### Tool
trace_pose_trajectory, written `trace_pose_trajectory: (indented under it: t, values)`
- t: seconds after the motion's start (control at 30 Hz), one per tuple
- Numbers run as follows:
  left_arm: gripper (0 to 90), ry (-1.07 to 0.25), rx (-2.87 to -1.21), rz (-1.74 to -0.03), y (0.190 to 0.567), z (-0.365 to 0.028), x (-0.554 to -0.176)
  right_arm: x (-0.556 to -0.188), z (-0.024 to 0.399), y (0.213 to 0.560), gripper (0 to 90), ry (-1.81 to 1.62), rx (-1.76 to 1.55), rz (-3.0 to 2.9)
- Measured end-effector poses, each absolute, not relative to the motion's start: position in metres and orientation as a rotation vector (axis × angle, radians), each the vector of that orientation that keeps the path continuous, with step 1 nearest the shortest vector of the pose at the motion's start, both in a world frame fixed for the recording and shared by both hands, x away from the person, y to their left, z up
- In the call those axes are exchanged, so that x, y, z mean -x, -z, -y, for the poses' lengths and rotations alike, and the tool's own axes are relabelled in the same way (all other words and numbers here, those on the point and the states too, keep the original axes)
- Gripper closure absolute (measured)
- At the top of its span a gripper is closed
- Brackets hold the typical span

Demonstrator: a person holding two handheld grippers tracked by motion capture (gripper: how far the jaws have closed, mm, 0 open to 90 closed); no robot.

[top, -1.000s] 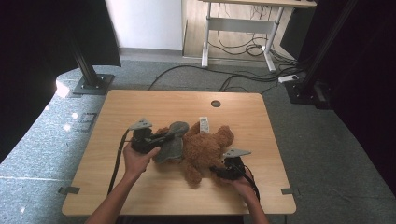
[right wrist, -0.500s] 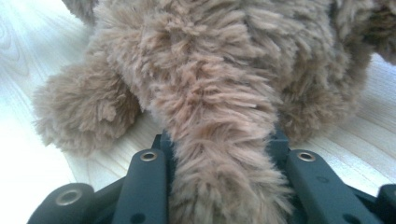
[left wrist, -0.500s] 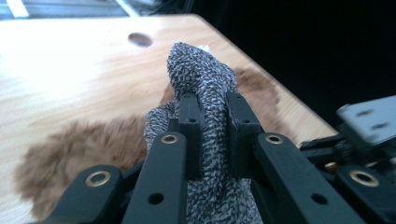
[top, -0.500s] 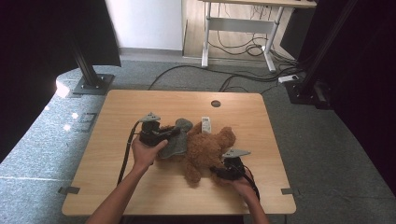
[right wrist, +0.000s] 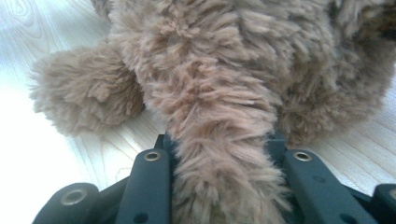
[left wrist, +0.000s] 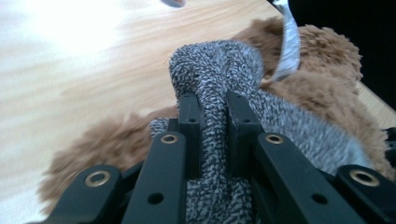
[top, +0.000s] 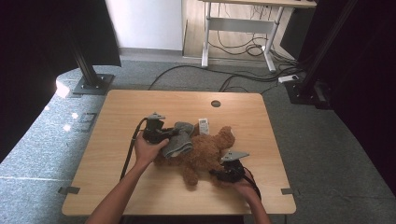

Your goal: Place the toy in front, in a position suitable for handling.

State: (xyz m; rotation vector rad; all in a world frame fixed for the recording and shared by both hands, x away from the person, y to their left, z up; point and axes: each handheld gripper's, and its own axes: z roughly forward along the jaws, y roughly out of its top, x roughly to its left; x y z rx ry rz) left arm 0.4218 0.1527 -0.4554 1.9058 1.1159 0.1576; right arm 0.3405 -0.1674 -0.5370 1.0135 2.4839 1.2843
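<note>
A brown plush bear (top: 205, 151) lies on the wooden table (top: 116, 116), its fur filling the right gripper view (right wrist: 224, 70). A grey knitted garment (top: 180, 142) lies over the bear's left side. My left gripper (top: 169, 135) is shut on that grey knit; in the left gripper view the fabric (left wrist: 215, 70) is pinched between the two black jaws and bulges past their tips. My right gripper (top: 219, 173) holds one of the bear's limbs (right wrist: 219, 154) at the bear's near right, jaws closed around the fur. A white tag (left wrist: 289, 46) shows on the bear.
A small white device (top: 203, 125) lies on the table just beyond the bear. A round cable hole (top: 215, 103) sits near the far edge. Black stand bases (top: 91, 85) and floor cables (top: 243, 79) surround the table; a desk frame stands behind.
My left gripper has carried the grey garment to the right and farther over the bear. The right gripper has stayed on the bear's limb.
</note>
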Motion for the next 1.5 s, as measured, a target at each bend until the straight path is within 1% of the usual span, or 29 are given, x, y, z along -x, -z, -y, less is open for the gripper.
trace_pose_trajectory:
  t: [0.07,0.17,0.3,0.4,0.5,0.57,0.63,0.73,0.83,0.97,1.03,1.1,1.2,1.33,1.43,1.5]
  values:
    - [78.6,-0.151,-1.888,-1.130,0.458,-0.163,-0.420,-0.341,0.167,0.537,65.4,-1.284,-1.017,-2.482]
    - [78.8,-0.202,-1.890,-1.143,0.458,-0.175,-0.414,-0.342,0.168,0.538,65.3,-1.288,-1.053,-2.476]
    - [78.8,-0.237,-1.883,-1.189,0.463,-0.197,-0.410,-0.342,0.169,0.538,65.2,-1.291,-1.076,-2.471]
    - [78.9,-0.219,-1.869,-1.252,0.480,-0.220,-0.407,-0.342,0.169,0.539,65.1,-1.297,-1.084,-2.466]
    - [78.9,-0.216,-1.897,-1.308,0.501,-0.234,-0.401,-0.343,0.170,0.539,65.0,-1.301,-1.089,-2.466]
    - [78.8,-0.185,-1.912,-1.324,0.516,-0.243,-0.397,-0.343,0.170,0.540,65.0,-1.304,-1.099,-2.462]
    - [78.7,-0.161,-1.896,-1.329,0.522,-0.250,-0.394,-0.343,0.170,0.540,64.8,-1.308,-1.101,-2.461]
    - [78.7,-0.148,-1.839,-1.309,0.514,-0.257,-0.390,-0.343,0.170,0.540,64.6,-1.315,-1.102,-2.458]
    - [78.7,-0.164,-1.795,-1.250,0.491,-0.256,-0.385,-0.344,0.171,0.541,64.4,-1.324,-1.104,-2.456]
    - [78.7,-0.177,-1.743,-1.133,0.456,-0.243,-0.375,-0.344,0.171,0.541,64.3,-1.324,-1.100,-2.455]
    - [78.7,-0.157,-1.717,-1.065,0.441,-0.232,-0.370,-0.344,0.171,0.541,64.3,-1.322,-1.099,-2.455]
    - [78.7,-0.146,-1.718,-0.996,0.429,-0.215,-0.364,-0.344,0.171,0.540,64.3,-1.322,-1.098,-2.456]
    - [78.6,-0.132,-1.768,-0.898,0.419,-0.183,-0.356,-0.344,0.171,0.541,64.2,-1.325,-1.099,-2.455]
    - [78.6,-0.054,-1.836,-0.836,0.430,-0.137,-0.354,-0.344,0.171,0.541,64.0,-1.328,-1.105,-2.454]
    - [78.6,0.009,-1.911,-0.798,0.453,-0.099,-0.353,-0.344,0.171,0.541,64.0,-1.328,-1.102,-2.455]
    - [78.5,0.034,-1.933,-0.786,0.466,-0.083,-0.353,-0.344,0.171,0.541,63.8,-1.329,-1.105,-2.453]
